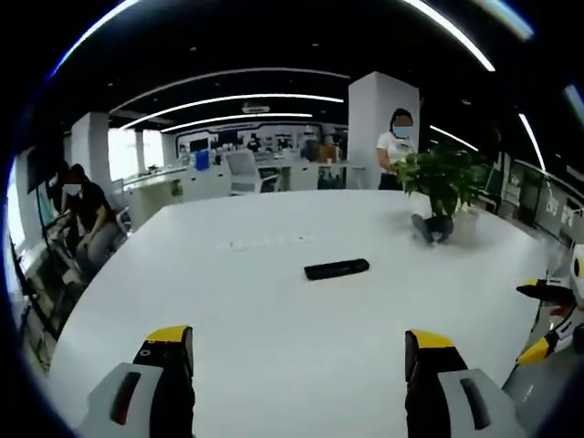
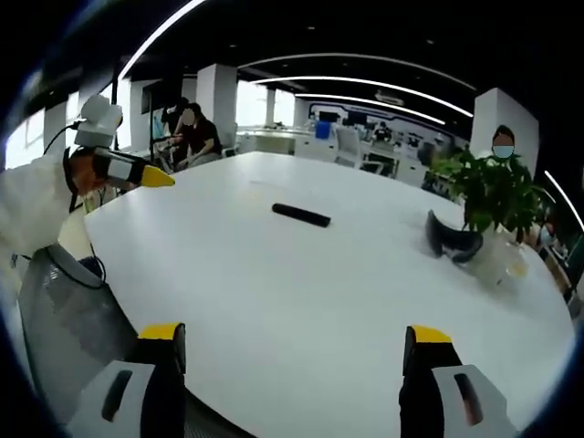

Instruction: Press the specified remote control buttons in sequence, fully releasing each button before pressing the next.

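The remote (image 1: 337, 268) lies mid-frame on the white table (image 1: 274, 310) in the left gripper view, far beyond the left gripper (image 1: 299, 351), jaws wide apart. In the right gripper view, the remote (image 2: 301, 214) sits upper middle; the right gripper (image 2: 294, 351) gapes, holding nothing. A long reach could push the remote sideways.

White surface (image 1: 274, 328), broad and rounded at its edges. Potted plant (image 1: 444, 178) with green leaves, standing near the far right edge of the surface; a dark curved object (image 2: 452, 239) lies just beside its base. Background: white pillar (image 1: 381, 128); a standing person (image 1: 398, 151) behind the plant; seated people (image 1: 87, 219) at the left; an office chair (image 1: 242, 172) and desks beyond; curved ceiling light strips (image 1: 237, 99).
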Demonstrator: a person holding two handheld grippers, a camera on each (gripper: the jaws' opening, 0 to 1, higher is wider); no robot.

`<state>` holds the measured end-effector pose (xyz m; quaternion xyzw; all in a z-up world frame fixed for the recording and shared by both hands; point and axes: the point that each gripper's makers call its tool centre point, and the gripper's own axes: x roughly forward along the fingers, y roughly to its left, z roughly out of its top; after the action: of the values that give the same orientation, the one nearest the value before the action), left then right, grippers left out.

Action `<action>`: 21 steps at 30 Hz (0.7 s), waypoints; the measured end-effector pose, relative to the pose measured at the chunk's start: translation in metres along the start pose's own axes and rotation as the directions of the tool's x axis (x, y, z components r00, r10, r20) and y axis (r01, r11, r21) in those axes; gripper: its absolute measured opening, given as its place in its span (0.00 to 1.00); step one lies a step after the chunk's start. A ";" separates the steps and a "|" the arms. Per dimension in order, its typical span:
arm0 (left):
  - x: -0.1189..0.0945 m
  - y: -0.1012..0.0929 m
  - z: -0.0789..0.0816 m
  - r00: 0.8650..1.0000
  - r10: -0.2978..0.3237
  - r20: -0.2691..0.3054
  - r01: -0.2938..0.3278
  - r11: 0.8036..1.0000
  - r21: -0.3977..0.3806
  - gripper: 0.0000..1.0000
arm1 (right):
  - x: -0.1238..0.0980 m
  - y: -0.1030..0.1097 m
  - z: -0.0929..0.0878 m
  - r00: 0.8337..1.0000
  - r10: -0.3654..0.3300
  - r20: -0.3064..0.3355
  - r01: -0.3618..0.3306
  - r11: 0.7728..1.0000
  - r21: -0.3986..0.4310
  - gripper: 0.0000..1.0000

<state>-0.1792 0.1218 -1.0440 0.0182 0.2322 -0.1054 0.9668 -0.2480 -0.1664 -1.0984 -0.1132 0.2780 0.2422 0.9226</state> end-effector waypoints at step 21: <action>-0.036 0.010 -0.050 0.996 0.074 0.038 -0.073 0.997 -0.035 1.00 | -0.001 0.001 0.000 1.000 0.007 0.003 -0.007 1.000 0.001 0.97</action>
<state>-0.2313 0.1427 -1.0726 0.0086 0.2141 -0.0660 0.9745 -0.2490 -0.1661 -1.0984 -0.1113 0.2772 0.2452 0.9223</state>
